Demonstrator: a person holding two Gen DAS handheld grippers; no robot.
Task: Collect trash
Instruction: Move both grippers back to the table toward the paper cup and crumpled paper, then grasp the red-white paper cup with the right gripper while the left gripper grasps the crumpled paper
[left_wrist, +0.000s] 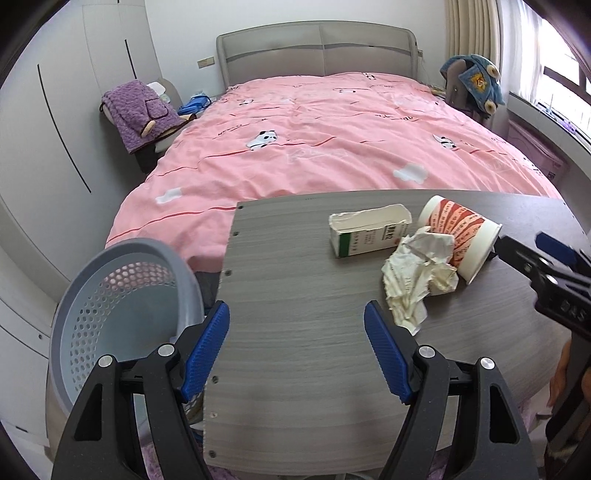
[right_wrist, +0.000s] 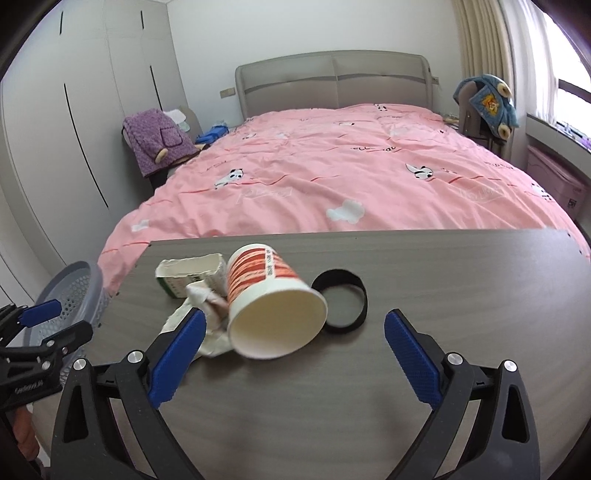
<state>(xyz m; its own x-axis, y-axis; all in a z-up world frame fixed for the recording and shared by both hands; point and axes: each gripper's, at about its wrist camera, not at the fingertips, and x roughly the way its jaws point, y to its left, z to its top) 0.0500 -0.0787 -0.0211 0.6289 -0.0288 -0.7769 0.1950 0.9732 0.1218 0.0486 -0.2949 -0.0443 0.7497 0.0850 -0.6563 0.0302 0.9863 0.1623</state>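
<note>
While the pink bed (right_wrist: 332, 177) fills the far half of the room, everything that matters sits on the grey worktop (right_wrist: 443, 280) at its foot, with the perforated grey basket (left_wrist: 122, 291) standing just off the worktop's left edge. All the trash is bunched together on the worktop, none of it in the basket yet.

The largest piece is the paper cup (right_wrist: 273, 306), tipped on its side, its long axis running from its base near the bed toward its open mouth, which faces the right gripper (right_wrist: 295, 358). That gripper hovers directly in front of the mouth with its blue pads spread wide and nothing between them. Its left pad is just beside the cup's rim, and the cup lies a little left of the gripper's centre line. I judge this hand much the nearer to the cup, and a short reach forward and slightly left should bring the rim between the pads.

The torn carton (right_wrist: 192, 273) lies beyond the cup on its left, long axis across the worktop. The crumpled paper (right_wrist: 207, 317) is tucked against the cup's left side, touching it. A black band (right_wrist: 341, 301) lies flat just right of the cup.

The left gripper (left_wrist: 295, 350) is also spread and empty, over bare worktop beside the basket. From it the trash lies ahead and to the right, the crumpled paper closest.
</note>
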